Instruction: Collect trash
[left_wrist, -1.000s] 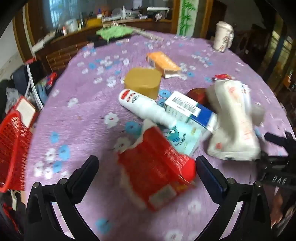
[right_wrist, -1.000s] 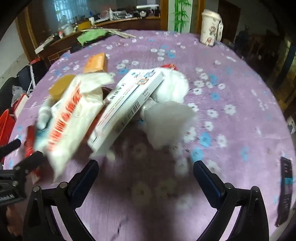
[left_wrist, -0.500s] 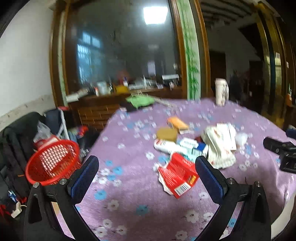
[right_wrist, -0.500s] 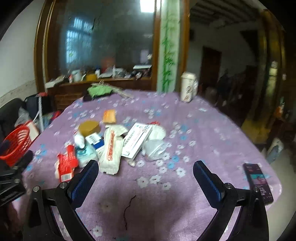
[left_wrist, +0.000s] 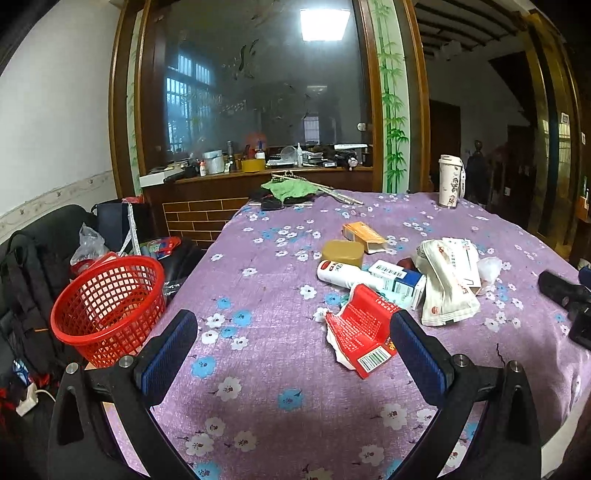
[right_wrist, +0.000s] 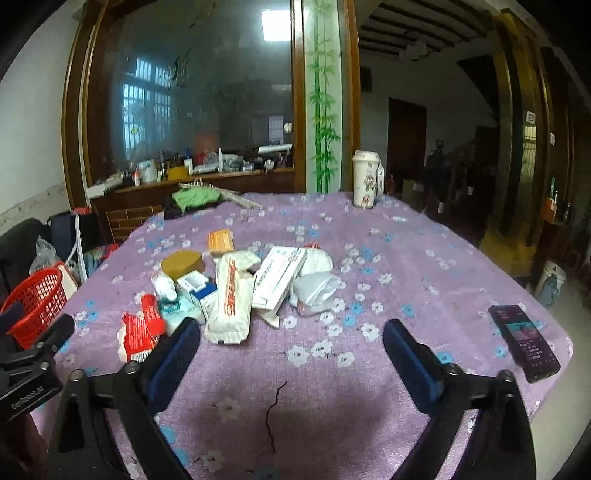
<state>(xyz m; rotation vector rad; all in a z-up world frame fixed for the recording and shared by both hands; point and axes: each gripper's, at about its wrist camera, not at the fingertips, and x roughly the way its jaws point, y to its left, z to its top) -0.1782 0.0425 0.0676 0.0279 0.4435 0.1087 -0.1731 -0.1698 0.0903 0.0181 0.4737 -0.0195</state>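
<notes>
A pile of trash lies mid-table on the purple flowered cloth: a torn red packet (left_wrist: 360, 330) (right_wrist: 140, 328), a white bottle (left_wrist: 341, 275), a blue-white box (left_wrist: 400, 282), a long white wrapper (left_wrist: 443, 286) (right_wrist: 231, 295), a flat white box (right_wrist: 280, 277), a crumpled white bag (right_wrist: 316, 290), a tan lid (left_wrist: 342, 253) and an orange box (left_wrist: 364, 232). A red mesh basket (left_wrist: 107, 308) (right_wrist: 35, 299) stands off the table's left edge. My left gripper (left_wrist: 293, 350) is open and empty, near the red packet. My right gripper (right_wrist: 291, 354) is open and empty, short of the pile.
A black phone (right_wrist: 524, 341) lies near the table's right front corner. A white flowered tumbler (left_wrist: 450, 181) (right_wrist: 365, 179) stands at the far edge, a green cloth (left_wrist: 291, 189) at far left. Bags and a dark chair (left_wrist: 33, 266) crowd the floor left of the table.
Both grippers have pulled back and up from close over the pile; the whole table and the red basket have come into view. Both stay open and empty.
</notes>
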